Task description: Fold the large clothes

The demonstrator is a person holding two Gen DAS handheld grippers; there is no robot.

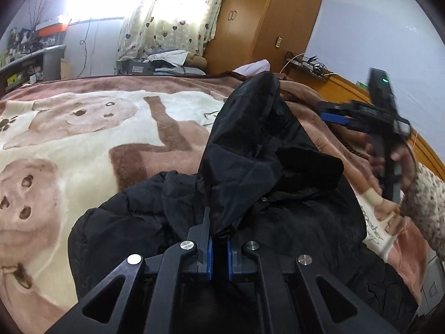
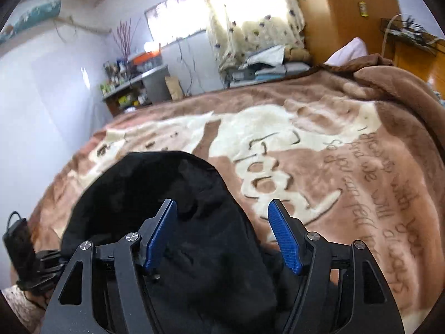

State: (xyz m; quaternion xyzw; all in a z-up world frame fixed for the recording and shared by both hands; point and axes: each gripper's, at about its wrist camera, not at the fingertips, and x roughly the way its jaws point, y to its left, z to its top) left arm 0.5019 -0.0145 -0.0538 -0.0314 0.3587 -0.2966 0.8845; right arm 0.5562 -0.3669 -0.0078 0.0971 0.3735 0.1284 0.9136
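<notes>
A large black padded jacket [image 1: 264, 153] lies bunched on the bed's brown and cream blanket [image 1: 83, 139]. My left gripper [image 1: 219, 239] is shut on a fold of the jacket's thin black fabric, which rises in a peak from the pads. In the left wrist view my right gripper [image 1: 331, 111] hovers above the bed at the right, blurred, in a hand with a speckled sleeve [image 1: 428, 194]. In the right wrist view the right gripper [image 2: 222, 203] stands open above the jacket [image 2: 139, 189]. Its blue pads [image 2: 286, 239] are wide apart and nothing is pressed between them.
The blanket [image 2: 319, 144] covers the whole bed. A wooden wardrobe [image 1: 264, 19] and a heart-print curtain [image 1: 172, 14] stand behind it. A cluttered shelf [image 1: 27, 53] is at the far left. The wooden headboard [image 1: 347, 89] and a pillow [image 1: 253, 66] lie to the right.
</notes>
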